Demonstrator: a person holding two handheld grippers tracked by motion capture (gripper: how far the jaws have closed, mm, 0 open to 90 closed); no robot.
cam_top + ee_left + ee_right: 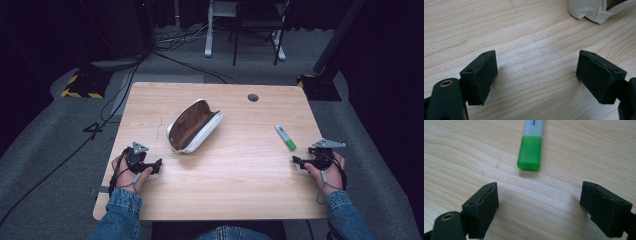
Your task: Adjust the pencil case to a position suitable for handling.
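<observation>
A white pencil case (pixel 194 126) with a brown lining lies unzipped near the middle of the wooden table (pixel 235 175); its white fabric end (pixel 596 10) shows at the top of the left gripper view. A highlighter (pixel 285 137) with a green cap lies at the right, and its cap (pixel 529 156) points toward the right gripper. My left gripper (pixel 156 166) rests at the table's left edge, open, with bare wood between its pads (pixel 482 75). My right gripper (pixel 298 161) sits just below the highlighter, open with nothing between its pads (pixel 482 207).
A round cable hole (pixel 253 97) sits near the table's far right corner. Beyond the table are a grey carpet, cables (pixel 115 95), stand bases with yellow-black tape (pixel 80 85) and chair legs (pixel 255 45).
</observation>
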